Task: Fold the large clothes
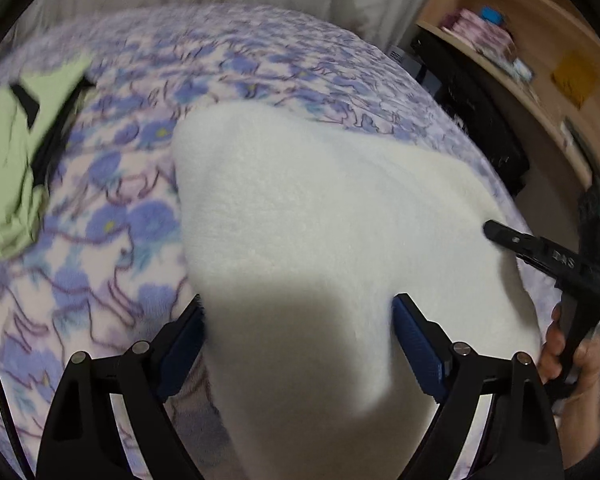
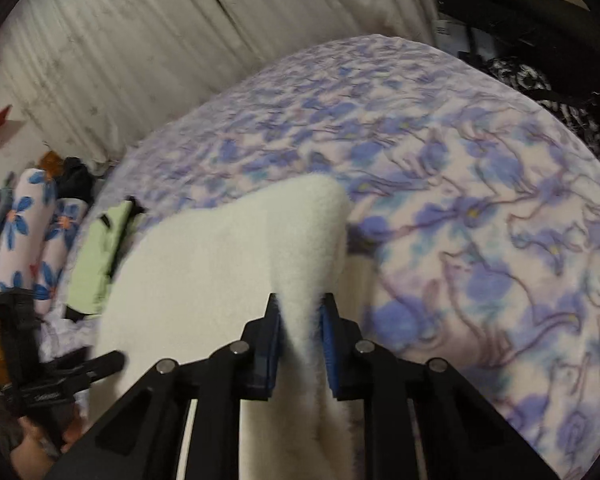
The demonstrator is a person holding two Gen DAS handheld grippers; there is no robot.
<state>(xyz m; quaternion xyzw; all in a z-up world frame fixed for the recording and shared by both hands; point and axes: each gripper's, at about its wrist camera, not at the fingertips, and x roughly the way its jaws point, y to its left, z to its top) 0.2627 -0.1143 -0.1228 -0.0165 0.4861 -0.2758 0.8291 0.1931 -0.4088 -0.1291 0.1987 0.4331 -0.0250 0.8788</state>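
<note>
A white fleece garment (image 1: 300, 208) lies spread on the bed with the purple floral blanket (image 1: 112, 216). In the left wrist view my left gripper (image 1: 298, 320) has its jaws wide apart, with the white fleece bulging between the blue pads (image 1: 416, 344). My right gripper shows at the right edge (image 1: 500, 236) on the fleece's far side. In the right wrist view my right gripper (image 2: 300, 316) is shut on a raised fold of the white fleece (image 2: 228, 256), lifted above the blanket (image 2: 480, 208). The left gripper shows at lower left (image 2: 104, 362).
A light green garment (image 1: 16, 148) with black trim lies on the bed's left part, also in the right wrist view (image 2: 96, 260). Floral rolled pillows (image 2: 28, 232) lie beyond it. A wooden shelf (image 1: 540, 52) stands at right. Curtains (image 2: 140, 40) hang behind the bed.
</note>
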